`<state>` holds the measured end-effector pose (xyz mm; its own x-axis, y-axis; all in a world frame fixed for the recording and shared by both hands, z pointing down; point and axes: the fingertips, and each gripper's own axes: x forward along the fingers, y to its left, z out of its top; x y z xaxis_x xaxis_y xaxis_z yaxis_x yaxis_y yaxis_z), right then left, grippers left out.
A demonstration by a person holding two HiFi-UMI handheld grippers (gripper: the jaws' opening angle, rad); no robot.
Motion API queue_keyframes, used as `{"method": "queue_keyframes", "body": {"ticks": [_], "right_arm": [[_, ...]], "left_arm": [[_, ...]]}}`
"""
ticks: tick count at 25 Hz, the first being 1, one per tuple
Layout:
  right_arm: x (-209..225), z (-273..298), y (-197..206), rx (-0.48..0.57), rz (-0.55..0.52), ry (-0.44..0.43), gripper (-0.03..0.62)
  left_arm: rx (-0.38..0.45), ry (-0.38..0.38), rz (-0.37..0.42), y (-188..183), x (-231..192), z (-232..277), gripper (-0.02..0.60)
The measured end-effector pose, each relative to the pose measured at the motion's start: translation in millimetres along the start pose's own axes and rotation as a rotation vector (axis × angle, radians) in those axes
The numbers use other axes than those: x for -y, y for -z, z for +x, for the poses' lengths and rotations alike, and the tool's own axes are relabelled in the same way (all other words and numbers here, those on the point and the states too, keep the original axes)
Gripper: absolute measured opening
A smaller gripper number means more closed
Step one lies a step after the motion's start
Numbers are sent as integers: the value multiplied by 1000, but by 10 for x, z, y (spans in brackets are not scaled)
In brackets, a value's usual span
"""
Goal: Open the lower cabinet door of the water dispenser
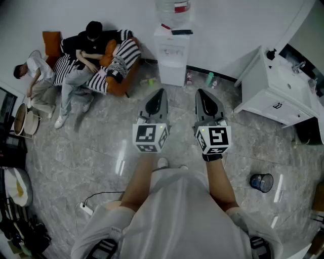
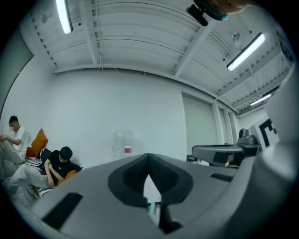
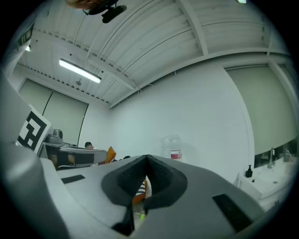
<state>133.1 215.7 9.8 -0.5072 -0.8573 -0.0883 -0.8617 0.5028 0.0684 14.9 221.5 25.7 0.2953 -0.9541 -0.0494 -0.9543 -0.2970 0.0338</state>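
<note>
Left gripper (image 1: pixel 161 93): jaws pressed together, nothing between them, touching nothing. Right gripper (image 1: pixel 201 94): likewise closed tip to tip and empty. Both are held level, side by side in front of the person, over open floor (image 1: pixel 101 146). Both gripper views look across the room at the far wall, with the water bottle (image 1: pixel 173 11) showing just above the closed jaws. The water dispenser (image 1: pixel 172 50) stands at the far edge of the floor, against the wall, straight ahead of the grippers and well apart from them. Its lower cabinet door (image 1: pixel 172 73) looks shut; no handle or door edge can be made out from here. Small bottles (image 1: pixel 209 79) sit on the floor just right of its base. A sofa (image 1: pixel 121 76) with people on it is at the far left, a white sink unit (image 1: pixel 276 86) at the right edge, and a dark bin (image 1: pixel 261 182) near the person's right side. Step in hand, by my reading: the approach, with no contact yet. The next move calls for closing the distance, dropping to the level of the door, spreading one gripper's jaws and finding the door's edge or pull.
</note>
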Motion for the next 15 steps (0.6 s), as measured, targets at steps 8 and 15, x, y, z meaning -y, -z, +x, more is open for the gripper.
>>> {"method": "queue_keyframes", "body": {"ticks": [8, 15], "right_arm": [[-150, 95, 53, -8, 20, 4, 9], [-269, 209, 94, -2, 56, 35, 9]], "left_arm": [[-7, 8, -14, 44, -171, -37, 8], [-4, 22, -18, 70, -396, -56, 8]]}}
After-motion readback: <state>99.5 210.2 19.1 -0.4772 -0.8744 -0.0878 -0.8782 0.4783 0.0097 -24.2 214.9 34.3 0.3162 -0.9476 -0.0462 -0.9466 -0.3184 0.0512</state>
